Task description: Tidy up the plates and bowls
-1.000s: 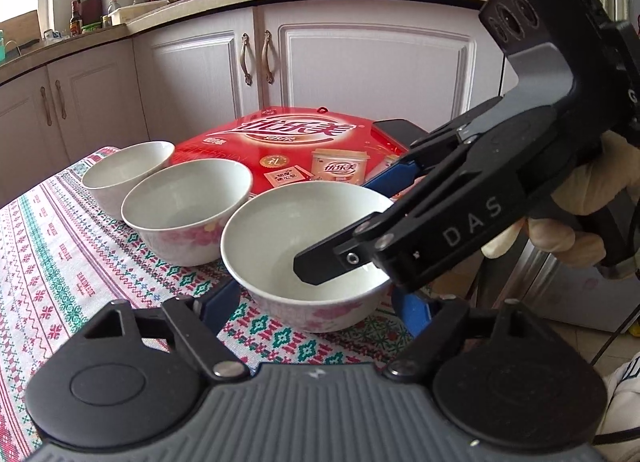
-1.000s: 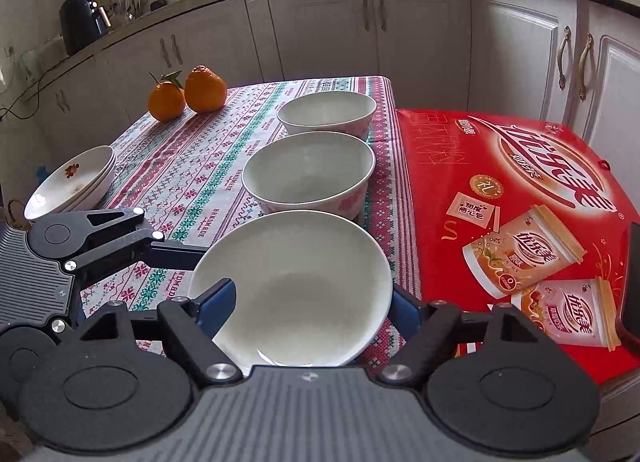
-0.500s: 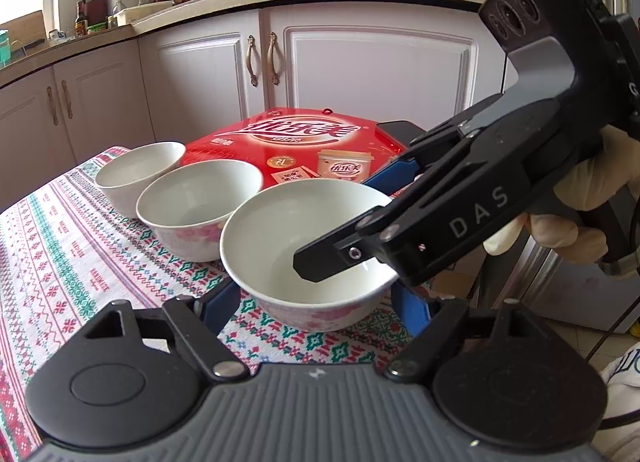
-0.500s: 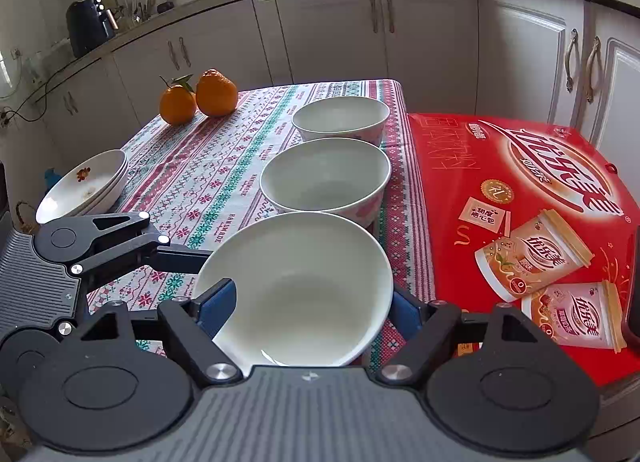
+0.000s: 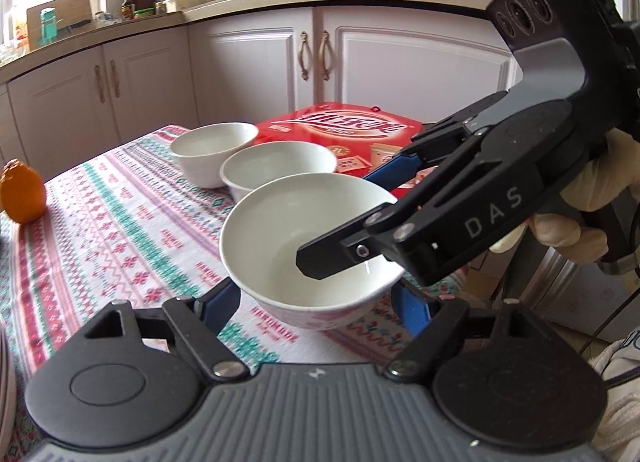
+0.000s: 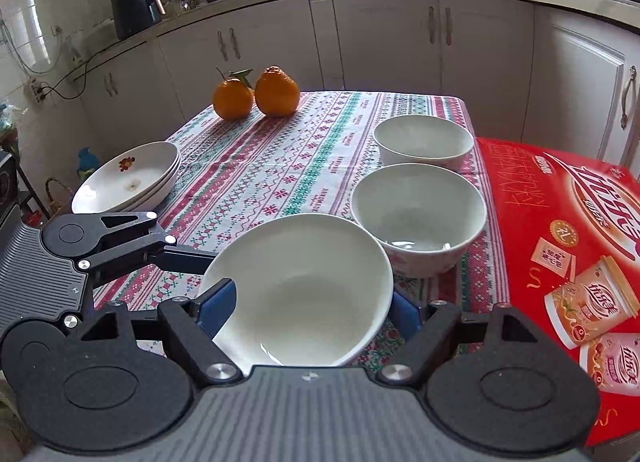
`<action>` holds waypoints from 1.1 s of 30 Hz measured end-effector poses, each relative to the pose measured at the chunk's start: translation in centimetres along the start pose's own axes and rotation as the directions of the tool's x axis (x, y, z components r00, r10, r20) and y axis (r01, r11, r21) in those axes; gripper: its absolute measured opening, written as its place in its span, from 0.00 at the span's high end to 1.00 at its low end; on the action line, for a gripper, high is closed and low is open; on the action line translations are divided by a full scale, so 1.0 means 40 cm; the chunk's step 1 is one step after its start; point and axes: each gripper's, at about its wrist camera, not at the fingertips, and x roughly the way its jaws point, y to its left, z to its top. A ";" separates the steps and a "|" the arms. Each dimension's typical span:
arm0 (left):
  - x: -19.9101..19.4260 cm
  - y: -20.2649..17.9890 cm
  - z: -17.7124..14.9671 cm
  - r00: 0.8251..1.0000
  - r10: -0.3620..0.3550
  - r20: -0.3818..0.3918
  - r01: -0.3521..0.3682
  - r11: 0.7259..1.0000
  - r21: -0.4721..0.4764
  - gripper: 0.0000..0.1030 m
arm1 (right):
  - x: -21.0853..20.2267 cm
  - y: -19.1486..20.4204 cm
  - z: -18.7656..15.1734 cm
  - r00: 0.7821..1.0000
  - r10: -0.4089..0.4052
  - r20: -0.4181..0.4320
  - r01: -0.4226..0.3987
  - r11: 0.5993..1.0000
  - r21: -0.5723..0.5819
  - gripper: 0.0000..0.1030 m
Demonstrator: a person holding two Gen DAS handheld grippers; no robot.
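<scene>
Glossy white bowl (image 6: 304,286) (pink flowers outside) clamped between both grippers' fingers (image 6: 216,308).

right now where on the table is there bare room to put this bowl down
The widest bare cloth lies between the plate stack and the row of bowls, running back to the two oranges. The right side is crowded: bowls sit close together along the cloth's edge, with the red box right beside them.

The near bowl (image 6: 304,286) hides both grippers' blue fingers (image 6: 218,304).
</scene>
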 end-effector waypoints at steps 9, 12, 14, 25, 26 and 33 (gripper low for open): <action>-0.050 0.083 -0.035 0.997 0.069 -0.021 -0.070 0.996 -0.046 0.20 | 0.074 0.076 0.045 0.998 0.069 -0.014 -0.070 0.996 -0.060 0.17; -0.059 0.106 -0.042 0.996 0.087 -0.027 -0.088 0.994 -0.060 0.20 | 0.099 0.098 0.059 0.996 0.086 -0.020 -0.087 0.994 -0.073 0.17; -0.063 0.121 -0.047 0.995 0.097 -0.031 -0.099 0.993 -0.069 0.20 | 0.115 0.110 0.067 0.995 0.094 -0.023 -0.096 0.992 -0.079 0.17; -0.079 0.170 -0.064 0.990 0.135 -0.039 -0.138 0.986 -0.095 0.20 | 0.179 0.145 0.094 0.992 0.116 -0.039 -0.119 0.989 -0.089 0.17; -0.080 0.171 -0.066 0.990 0.137 -0.040 -0.140 0.985 -0.096 0.20 | 0.184 0.148 0.096 0.992 0.117 -0.040 -0.121 0.989 -0.091 0.17; -0.076 0.180 -0.067 0.989 0.145 -0.042 -0.149 0.983 -0.107 0.20 | 0.200 0.155 0.102 0.992 0.115 -0.043 -0.119 0.988 -0.098 0.17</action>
